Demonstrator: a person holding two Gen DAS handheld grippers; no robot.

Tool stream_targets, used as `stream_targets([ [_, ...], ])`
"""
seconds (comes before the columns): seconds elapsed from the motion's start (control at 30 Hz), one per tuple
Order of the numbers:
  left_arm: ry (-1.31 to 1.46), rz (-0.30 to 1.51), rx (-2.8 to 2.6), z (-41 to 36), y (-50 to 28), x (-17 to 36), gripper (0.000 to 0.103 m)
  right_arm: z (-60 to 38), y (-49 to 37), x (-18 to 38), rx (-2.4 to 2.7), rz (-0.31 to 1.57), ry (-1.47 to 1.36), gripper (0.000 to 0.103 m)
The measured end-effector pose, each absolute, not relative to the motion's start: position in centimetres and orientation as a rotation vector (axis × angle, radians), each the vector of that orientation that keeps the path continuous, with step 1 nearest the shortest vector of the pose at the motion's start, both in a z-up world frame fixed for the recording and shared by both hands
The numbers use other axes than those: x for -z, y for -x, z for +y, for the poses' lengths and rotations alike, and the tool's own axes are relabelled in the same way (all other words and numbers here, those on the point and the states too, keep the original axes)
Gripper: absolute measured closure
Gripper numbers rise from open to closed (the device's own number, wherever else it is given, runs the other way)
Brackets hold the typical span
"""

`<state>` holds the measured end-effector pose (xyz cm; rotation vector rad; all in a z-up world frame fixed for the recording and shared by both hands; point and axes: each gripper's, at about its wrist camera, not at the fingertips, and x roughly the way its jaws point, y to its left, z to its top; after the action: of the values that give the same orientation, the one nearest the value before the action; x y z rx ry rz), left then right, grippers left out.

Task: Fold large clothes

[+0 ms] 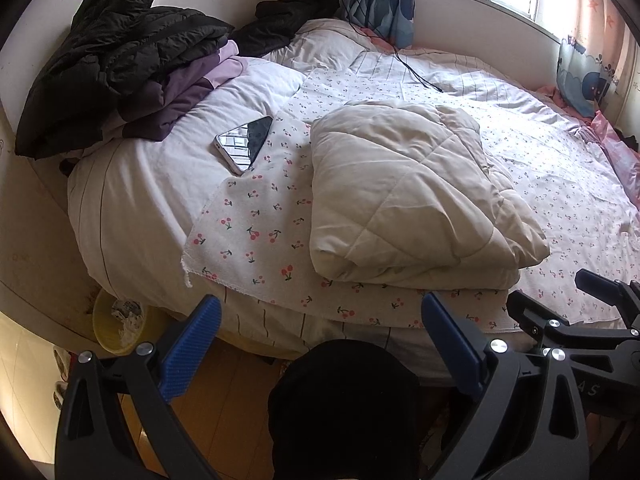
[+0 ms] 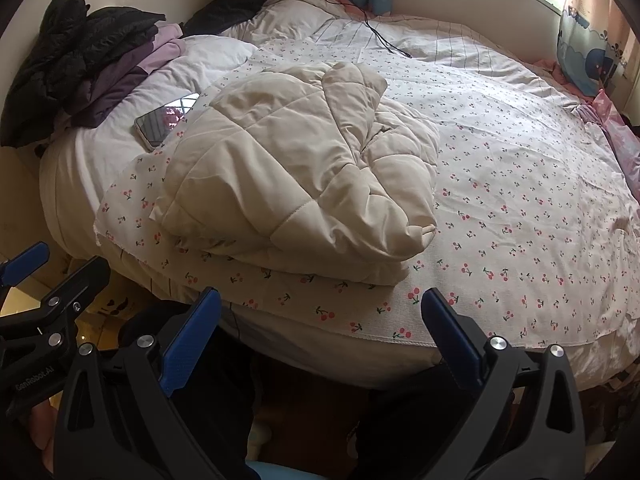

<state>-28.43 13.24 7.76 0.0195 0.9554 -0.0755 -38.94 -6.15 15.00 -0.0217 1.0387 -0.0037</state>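
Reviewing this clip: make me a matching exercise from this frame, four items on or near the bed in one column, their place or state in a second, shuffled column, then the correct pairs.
Items:
1. beige quilted coat
2. phone
3. black puffer jacket
4. left gripper

Places or states:
A. on top of the clothes pile by the wall
B. open, held off the near bed edge, holding nothing
C. folded on the cherry-print sheet
D. screen up on the white duvet, left of the coat

Pairs: 1-C, 2-D, 3-A, 4-B
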Motion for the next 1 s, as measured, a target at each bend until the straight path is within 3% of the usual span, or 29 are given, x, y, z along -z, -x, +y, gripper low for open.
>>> stream_targets([
  [0.8, 0.008, 0.954, 0.109, 14.2, 28.8, -7.5, 0.007, -5.8, 39.1, -14.7, -0.003, 1.044, 0.015, 0.006],
  [1.0, -0.097, 0.908, 0.061, 13.1, 29.4, -8.3, 0.007, -6.1, 39.4, -15.3, -0.001, 1.024, 0.012, 0.006],
])
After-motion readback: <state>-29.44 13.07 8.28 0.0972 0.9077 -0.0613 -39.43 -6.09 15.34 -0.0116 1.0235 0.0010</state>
